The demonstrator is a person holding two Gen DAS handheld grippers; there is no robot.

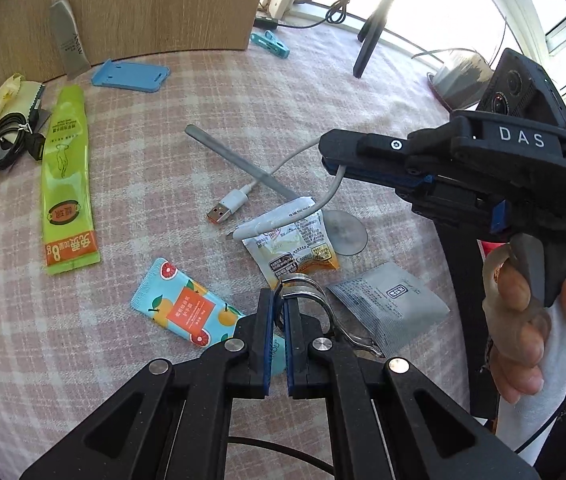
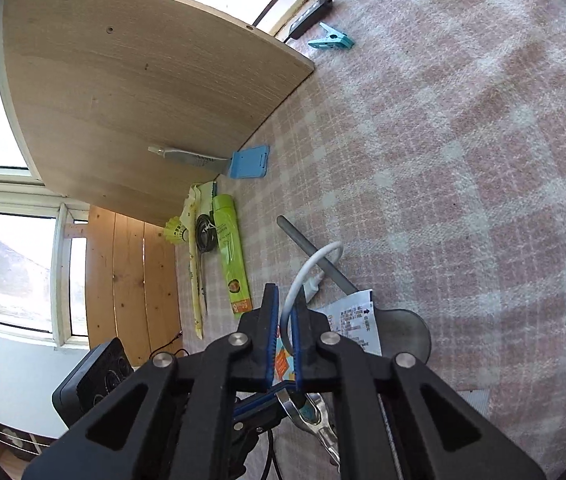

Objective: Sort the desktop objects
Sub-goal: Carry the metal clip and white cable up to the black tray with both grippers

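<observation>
My left gripper (image 1: pixel 279 300) is shut on a metal nail nipper (image 1: pixel 315 300), gripping its curved handle just above the pink checked cloth. My right gripper (image 1: pixel 329 156) is shut on a white USB cable (image 1: pixel 243 200) and holds the cord lifted; the plug end hangs near the cloth. In the right wrist view the cable (image 2: pixel 303 276) loops up from between the fingers of my right gripper (image 2: pixel 285 308). Under the cable lie a grey nail file (image 1: pixel 239 164), a white-orange snack sachet (image 1: pixel 299 244), an orange-print wipe packet (image 1: pixel 183 304) and a grey sachet (image 1: pixel 391 304).
A green glove packet (image 1: pixel 67 176), coiled black cable (image 1: pixel 3 140), blue phone stand (image 1: pixel 131 76), grey tube (image 1: pixel 67 40) and teal clip (image 1: pixel 271 44) lie along the wooden board (image 1: pixel 143 4). A round suction disc (image 1: pixel 345 232) sits by the sachets. A tripod leg (image 1: pixel 371 40) stands at the back.
</observation>
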